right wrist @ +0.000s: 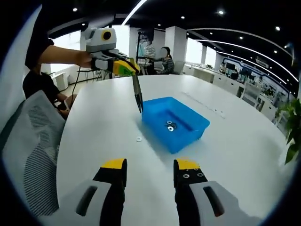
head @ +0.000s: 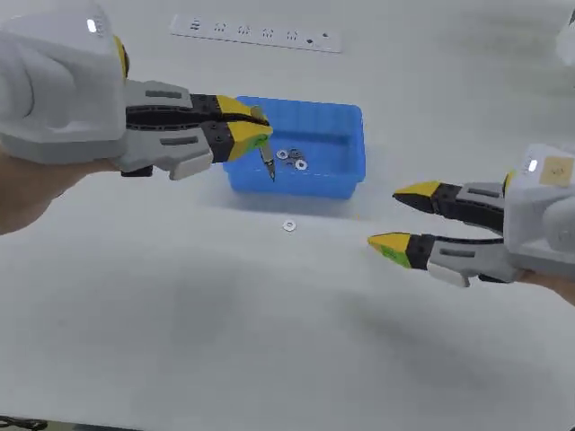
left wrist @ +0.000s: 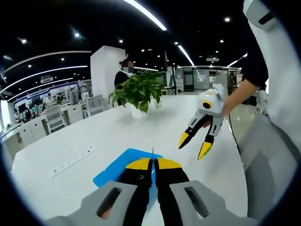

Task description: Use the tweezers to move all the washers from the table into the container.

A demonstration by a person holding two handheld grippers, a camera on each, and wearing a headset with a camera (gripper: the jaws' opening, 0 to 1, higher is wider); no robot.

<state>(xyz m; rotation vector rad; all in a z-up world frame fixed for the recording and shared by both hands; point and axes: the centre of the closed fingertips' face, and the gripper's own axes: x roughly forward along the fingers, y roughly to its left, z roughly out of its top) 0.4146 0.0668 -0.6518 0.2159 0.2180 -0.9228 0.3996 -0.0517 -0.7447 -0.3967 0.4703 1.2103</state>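
The left gripper [head: 262,128] was held out level from the left of the container [head: 305,184], with a bare forearm [head: 31,193] behind it and its nose reaching over the container's left rim. Its yellow-tipped jaws were pressed together on the tweezers [head: 268,160]. These hung tips-down just inside the container's left side, close beside the few washers [head: 292,160] lying on its floor. In the left gripper view the two jaws met in a thin line, with the tweezers' point standing up between them.

The right gripper [head: 384,217] hovered to the right of the container and a little nearer the person, well apart from it and pointing leftwards. Its jaws were spread wide with nothing between them, one tip closer to the container than the other.

One loose washer [head: 288,225] lay flat on the white bench [head: 269,341] just in front of the container's near wall, left of the right gripper's tips.

Beyond the container's far wall a white power strip [head: 256,33] lay on the bench, and any marks on it were too small to read. In the left gripper view a leafy plant [left wrist: 138,92] stood farther along the bench past the container.
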